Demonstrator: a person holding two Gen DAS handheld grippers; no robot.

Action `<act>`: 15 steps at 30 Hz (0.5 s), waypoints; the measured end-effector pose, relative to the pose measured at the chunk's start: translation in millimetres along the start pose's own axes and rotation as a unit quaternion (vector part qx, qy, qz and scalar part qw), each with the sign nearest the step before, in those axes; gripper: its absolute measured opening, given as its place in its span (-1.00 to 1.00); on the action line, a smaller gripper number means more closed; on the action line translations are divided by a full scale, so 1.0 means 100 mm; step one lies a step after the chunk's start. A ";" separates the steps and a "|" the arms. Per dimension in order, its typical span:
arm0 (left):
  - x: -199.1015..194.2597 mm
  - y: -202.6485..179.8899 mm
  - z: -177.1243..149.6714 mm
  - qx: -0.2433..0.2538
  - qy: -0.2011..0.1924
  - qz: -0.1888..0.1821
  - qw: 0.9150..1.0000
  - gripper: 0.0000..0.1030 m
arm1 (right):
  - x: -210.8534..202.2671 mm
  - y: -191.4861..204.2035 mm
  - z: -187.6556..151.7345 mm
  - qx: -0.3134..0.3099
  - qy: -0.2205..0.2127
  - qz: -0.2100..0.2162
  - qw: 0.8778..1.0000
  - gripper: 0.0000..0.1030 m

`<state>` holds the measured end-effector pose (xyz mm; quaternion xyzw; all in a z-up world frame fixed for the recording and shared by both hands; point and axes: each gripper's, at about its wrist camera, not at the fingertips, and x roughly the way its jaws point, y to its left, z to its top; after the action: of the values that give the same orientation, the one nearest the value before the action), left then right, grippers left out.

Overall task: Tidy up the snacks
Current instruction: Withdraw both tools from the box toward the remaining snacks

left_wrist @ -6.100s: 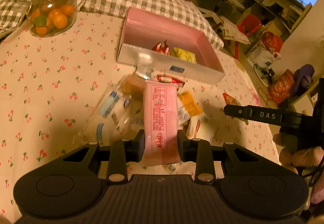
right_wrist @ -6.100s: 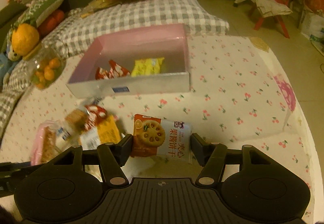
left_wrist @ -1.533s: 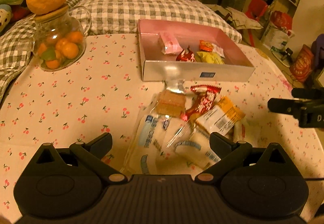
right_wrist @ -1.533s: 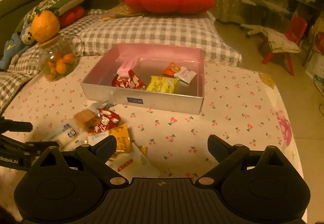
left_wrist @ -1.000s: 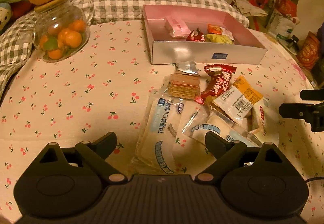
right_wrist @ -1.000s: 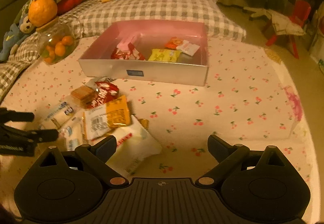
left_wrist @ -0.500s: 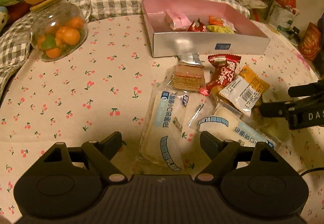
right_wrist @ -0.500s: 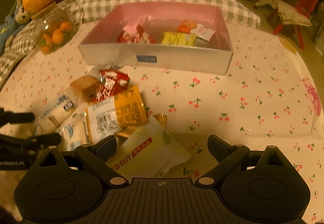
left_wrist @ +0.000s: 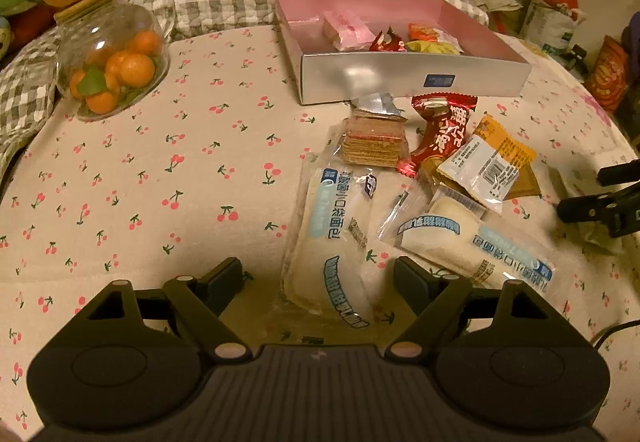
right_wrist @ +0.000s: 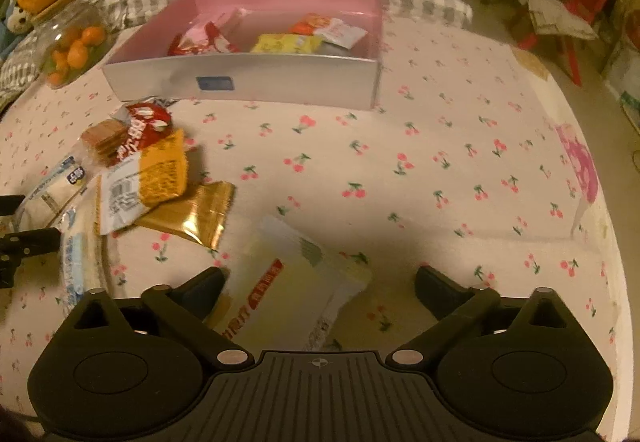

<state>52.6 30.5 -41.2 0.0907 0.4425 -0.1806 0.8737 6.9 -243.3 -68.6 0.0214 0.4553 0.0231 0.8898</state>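
- left gripper (left_wrist: 318, 274) has its fingers spread, sitting low over a clear bread packet (left_wrist: 332, 242) that lies between them, not pinched
- right gripper (right_wrist: 320, 284) has just been opening, fingers spread wide, with a pale yellow packet (right_wrist: 296, 282) between them, nearer the left finger, not gripped
- the surface looks like a bed with a cherry-print sheet (left_wrist: 160, 170), so no desk here
- pink box (left_wrist: 400, 80) sits toward the far edge, four snacks inside: pink bar (left_wrist: 346, 30), red wrapper, yellow packet, orange-white one
- loose pile just in front of the box: wafer stack (left_wrist: 374, 142), red snack (left_wrist: 444, 134), orange packet (left_wrist: 488, 166), gold wrapper (right_wrist: 196, 216), second bread packet (left_wrist: 464, 238)
- jar of small oranges (left_wrist: 110, 70) at the far left edge
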 end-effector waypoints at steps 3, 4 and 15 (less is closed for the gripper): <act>0.00 0.02 -0.03 0.002 -0.010 -0.003 1.000 0.70 | -0.02 -0.03 -0.06 -0.015 -0.016 0.009 1.000 1.00; 0.00 0.03 -0.05 0.003 -0.014 -0.004 1.000 0.73 | -0.02 -0.03 -0.07 -0.017 -0.020 0.010 1.000 1.00; 0.02 0.04 -0.14 0.022 -0.051 -0.019 0.998 0.94 | -0.04 -0.02 -0.12 -0.012 -0.033 0.006 0.999 1.00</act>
<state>44.5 37.9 -50.9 0.0923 0.3950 -0.2114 0.8892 -4.7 -245.6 -72.5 0.0143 0.4249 0.0329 0.9045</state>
